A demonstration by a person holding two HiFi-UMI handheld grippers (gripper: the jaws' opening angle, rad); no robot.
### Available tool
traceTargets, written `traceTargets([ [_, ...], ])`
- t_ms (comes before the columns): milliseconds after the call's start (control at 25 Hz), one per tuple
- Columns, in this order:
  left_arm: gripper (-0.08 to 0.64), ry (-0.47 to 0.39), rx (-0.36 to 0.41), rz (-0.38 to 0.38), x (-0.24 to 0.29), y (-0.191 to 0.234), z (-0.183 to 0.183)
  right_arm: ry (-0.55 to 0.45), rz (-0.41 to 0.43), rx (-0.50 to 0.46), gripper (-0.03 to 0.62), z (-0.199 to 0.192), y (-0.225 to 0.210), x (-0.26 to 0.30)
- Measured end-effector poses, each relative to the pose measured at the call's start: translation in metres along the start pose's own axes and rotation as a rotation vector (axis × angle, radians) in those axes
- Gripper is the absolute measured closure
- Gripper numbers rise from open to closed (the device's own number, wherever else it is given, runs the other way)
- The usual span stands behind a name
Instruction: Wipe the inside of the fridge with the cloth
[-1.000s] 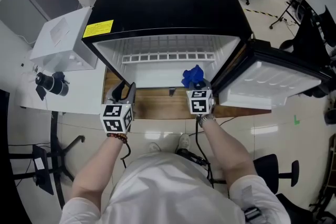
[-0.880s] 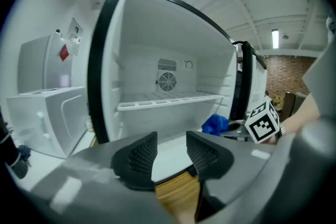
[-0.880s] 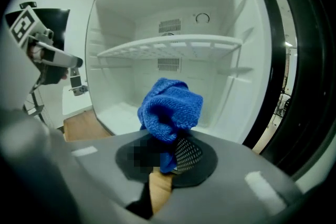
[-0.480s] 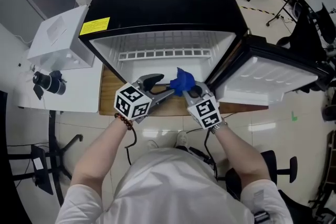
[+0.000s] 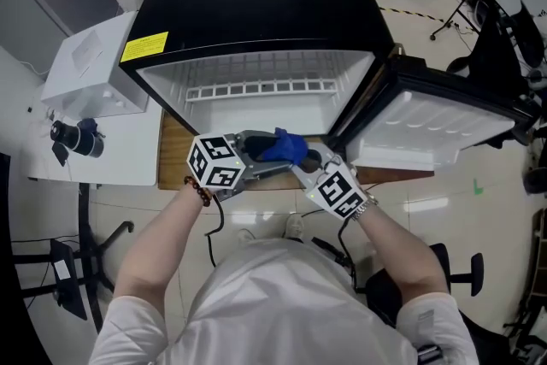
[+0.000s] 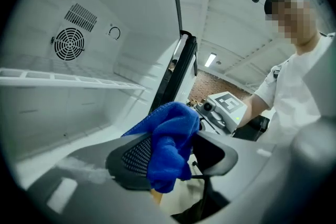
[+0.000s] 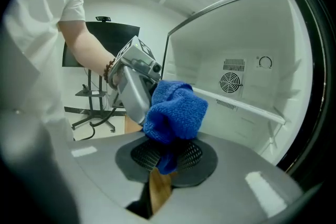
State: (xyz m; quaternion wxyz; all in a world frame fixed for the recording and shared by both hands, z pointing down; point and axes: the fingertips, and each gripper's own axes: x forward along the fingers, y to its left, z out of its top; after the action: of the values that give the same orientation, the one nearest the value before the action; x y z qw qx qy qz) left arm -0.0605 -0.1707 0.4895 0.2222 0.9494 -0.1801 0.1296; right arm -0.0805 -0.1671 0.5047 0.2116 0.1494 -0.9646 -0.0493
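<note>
Right gripper view | right claw [image 7: 167, 157] clamped on cloth [image 7: 176, 113] | left claw [image 6: 176, 160] jaws just opened, straddling cloth

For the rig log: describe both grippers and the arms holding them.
The left gripper and right gripper have grey jaws, black mesh pads and a white cube with black square markers each. A black cable trails from the left. Short white sleeves; bead bracelet on the left wrist.
</note>
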Motion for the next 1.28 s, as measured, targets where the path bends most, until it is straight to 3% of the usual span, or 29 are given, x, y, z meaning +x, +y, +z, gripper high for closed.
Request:
traceTargets([
  [200,0.375,0.008,0.017,0.038,0.005,0.005,0.001,0.009,-0.018,0.004,0.551,-0.003,-0.004,-0.001],
  [480,0.447,0.007,0.058,0.156,0.020,0.017,0.006,0.043,-0.149,0.075,0.543,-0.017,-0.028,-0.006],
  [920,0.463,-0.092,0.052,0.352,0.048,0.050,0.025,0.132,-0.374,0.188,0.532,-0.055,-0.060,-0.047],
  [1280,0.465,-0.121,0.034,0.436,0.074,0.074,0.027,0.135,-0.429,0.195,0.534,-0.066,-0.062,-0.085],
])
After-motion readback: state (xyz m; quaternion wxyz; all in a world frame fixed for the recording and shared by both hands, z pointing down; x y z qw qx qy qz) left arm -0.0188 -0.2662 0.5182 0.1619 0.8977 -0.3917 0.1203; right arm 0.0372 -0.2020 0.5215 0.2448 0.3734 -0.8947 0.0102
